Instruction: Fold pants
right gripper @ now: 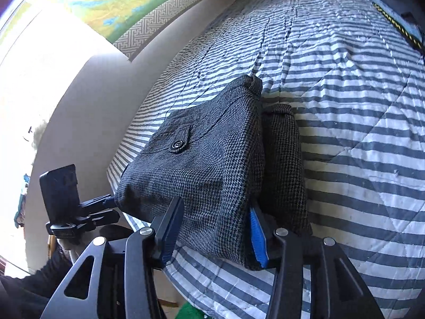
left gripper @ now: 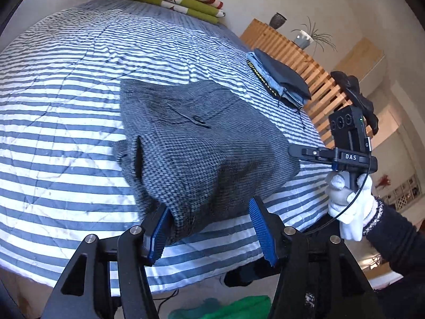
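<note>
Two open hand-held grippers [left gripper: 212, 228] [right gripper: 212, 228] flank one folded pants [left gripper: 202, 138].

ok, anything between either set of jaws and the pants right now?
Nothing visible. The grey pants lie folded on the striped bedspread, and their near edge sits directly between the open jaws of the left gripper and of the right gripper. The other folded clothes lie well off to the side.
</note>
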A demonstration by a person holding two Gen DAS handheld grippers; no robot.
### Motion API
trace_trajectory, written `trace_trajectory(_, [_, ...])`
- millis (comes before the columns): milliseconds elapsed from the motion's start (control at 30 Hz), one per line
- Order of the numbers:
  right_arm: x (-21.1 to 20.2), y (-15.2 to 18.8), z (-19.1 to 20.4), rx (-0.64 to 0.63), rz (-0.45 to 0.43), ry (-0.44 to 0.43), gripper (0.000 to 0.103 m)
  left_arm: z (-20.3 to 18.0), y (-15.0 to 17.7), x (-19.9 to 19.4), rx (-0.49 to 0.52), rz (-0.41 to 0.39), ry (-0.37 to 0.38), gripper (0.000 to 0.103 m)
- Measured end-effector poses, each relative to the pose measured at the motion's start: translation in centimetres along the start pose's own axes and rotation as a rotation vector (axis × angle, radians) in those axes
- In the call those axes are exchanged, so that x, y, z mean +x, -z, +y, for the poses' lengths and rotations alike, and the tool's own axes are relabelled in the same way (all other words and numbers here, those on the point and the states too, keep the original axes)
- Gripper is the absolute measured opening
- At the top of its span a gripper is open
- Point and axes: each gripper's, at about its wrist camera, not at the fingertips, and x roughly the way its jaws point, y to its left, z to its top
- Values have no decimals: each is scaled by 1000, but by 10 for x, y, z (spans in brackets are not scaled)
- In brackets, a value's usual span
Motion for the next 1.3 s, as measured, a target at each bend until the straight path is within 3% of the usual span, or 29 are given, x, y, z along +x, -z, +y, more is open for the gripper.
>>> trace_trajectory(67, [-1, -3, -1, 0, -3, 26, 43, 9, -3, -1, -30, -4, -32, 60])
trace_trajectory(233, [8, -10, -9, 47, -2, 24, 40, 20, -8, 4, -74, 2, -12, 60])
trace_trajectory(267, [12, -12, -7, 38, 14, 20, 38, 21, -9, 9, -69, 16, -21, 54])
trace_trajectory(300, [17, -12, -3, 24, 32, 34, 27, 22, -10, 15, -71, 36, -41, 26])
trace_trajectory(333, [20, -12, 0, 11, 43, 55, 12, 22, -11, 20, -80, 53, -43, 22])
trace_trajectory(467, [5, -8, 22, -57, 5, 110, 5, 16, -11, -3, -80, -6, -22, 15])
trace_trajectory(533, [-16, -3, 29, -59, -28, 73, 4, 8, -7, -24, -70, -30, 16, 15])
trace_trajectory(633, [-37, 18, 28, -29, -38, 4, 4, 6, 11, -16, -53, 58, -12, 21])
trace_trajectory(667, [-28, 28, 24, -19, -4, 33, 4, 8, 19, -2, -32, 129, -44, 21])
trace_trajectory(700, [-15, 37, 21, -26, 43, 97, 5, 11, 26, 13, -17, 198, -88, 29])
trace_trajectory(767, [12, 51, 10, -35, 148, 206, 9, 16, 34, 22, -22, 255, -113, 33])
trace_trajectory(833, [9, 52, 5, -13, 141, 203, 12, 11, 32, 5, 11, 201, -124, 34])
trace_trajectory(933, [-23, 37, 15, -39, 32, 214, 12, -4, 19, -35, 87, 63, -191, 34])
trace_trajectory(1067, [-41, 2, 39, -96, -100, 182, 13, -32, -4, -49, 156, -54, -175, 33])
trace_trajectory(1133, [-29, -13, 48, -115, -123, 165, 13, -45, -14, -28, 188, -27, -139, 33])
trace_trajectory(1200, [-8, -21, 53, -136, -110, 163, 13, -45, -9, 8, 241, 47, -166, 33])
trace_trajectory(1267, [26, -22, 46, -173, -68, 269, 13, -26, 8, 47, 246, 134, -255, 32])
trace_trajectory(1300, [46, -18, 37, -188, -17, 337, 13, -17, 16, 53, 220, 114, -231, 30])
